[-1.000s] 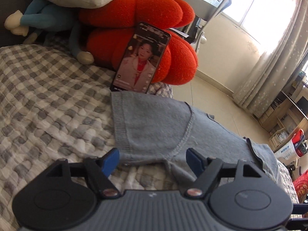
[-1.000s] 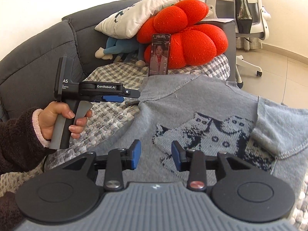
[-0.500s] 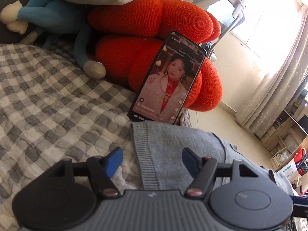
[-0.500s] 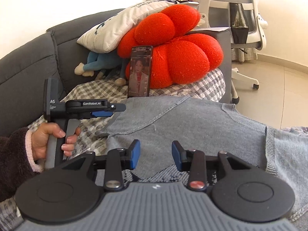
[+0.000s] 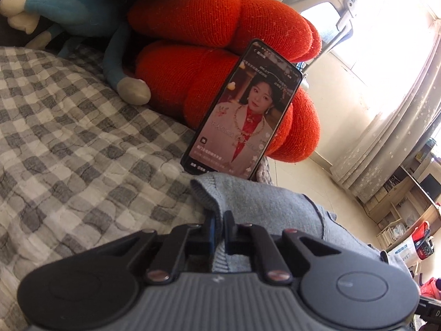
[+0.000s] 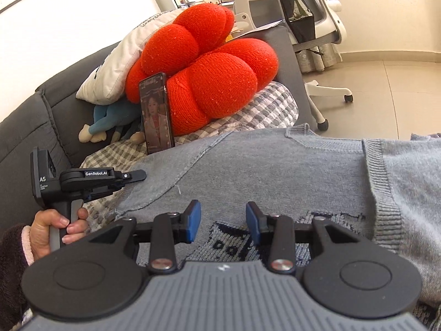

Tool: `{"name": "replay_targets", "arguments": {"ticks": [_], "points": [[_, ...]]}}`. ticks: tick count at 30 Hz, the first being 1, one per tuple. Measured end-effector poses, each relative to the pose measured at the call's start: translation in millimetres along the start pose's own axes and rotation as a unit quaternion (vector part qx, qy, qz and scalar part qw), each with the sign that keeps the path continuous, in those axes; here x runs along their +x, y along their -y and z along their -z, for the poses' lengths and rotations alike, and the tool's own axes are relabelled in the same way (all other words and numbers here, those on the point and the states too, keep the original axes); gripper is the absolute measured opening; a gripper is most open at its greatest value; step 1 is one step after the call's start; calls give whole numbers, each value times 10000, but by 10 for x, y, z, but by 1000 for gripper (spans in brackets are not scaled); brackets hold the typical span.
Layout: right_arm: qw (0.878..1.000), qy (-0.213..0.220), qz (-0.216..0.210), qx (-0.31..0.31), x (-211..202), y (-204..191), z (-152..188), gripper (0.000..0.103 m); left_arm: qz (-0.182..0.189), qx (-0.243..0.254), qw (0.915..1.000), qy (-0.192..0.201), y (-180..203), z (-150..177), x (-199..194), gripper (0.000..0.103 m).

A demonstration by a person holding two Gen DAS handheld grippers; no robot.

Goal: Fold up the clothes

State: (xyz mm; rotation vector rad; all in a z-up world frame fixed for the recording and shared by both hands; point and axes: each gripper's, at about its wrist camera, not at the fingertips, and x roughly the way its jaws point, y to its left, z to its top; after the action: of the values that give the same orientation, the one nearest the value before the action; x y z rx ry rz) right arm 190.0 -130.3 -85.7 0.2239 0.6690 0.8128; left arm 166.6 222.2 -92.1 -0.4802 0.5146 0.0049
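Meanwhile, the left gripper (image 5: 219,230) pinches the ribbed edge of the grey sweater (image 6: 275,171) spread on the checked cover (image 5: 69,151), the right gripper (image 6: 223,224) hovering wide apart; a careless lift could topple the phone (image 5: 242,110) propped just beyond.

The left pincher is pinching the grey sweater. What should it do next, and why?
Probably lift and carry that edge across the body. The left gripper is shut on the grey sweater's ribbed edge, while the right gripper hangs open over the spread-out front.
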Motion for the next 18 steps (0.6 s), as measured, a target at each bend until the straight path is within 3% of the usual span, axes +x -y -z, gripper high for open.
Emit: {"name": "replay_targets", "arguments": {"ticks": [4, 11, 18], "points": [[9997, 59, -76, 204, -25, 68, 3, 41, 23, 308, 9995, 55, 202, -42, -63, 4], [9986, 158, -169, 466, -70, 136, 2, 43, 365, 914, 9950, -179, 930, -185, -95, 4], [9966, 324, -180, 735, -156, 196, -11, 44, 353, 909, 9926, -717, 1462, -164, 211, 4]]}}
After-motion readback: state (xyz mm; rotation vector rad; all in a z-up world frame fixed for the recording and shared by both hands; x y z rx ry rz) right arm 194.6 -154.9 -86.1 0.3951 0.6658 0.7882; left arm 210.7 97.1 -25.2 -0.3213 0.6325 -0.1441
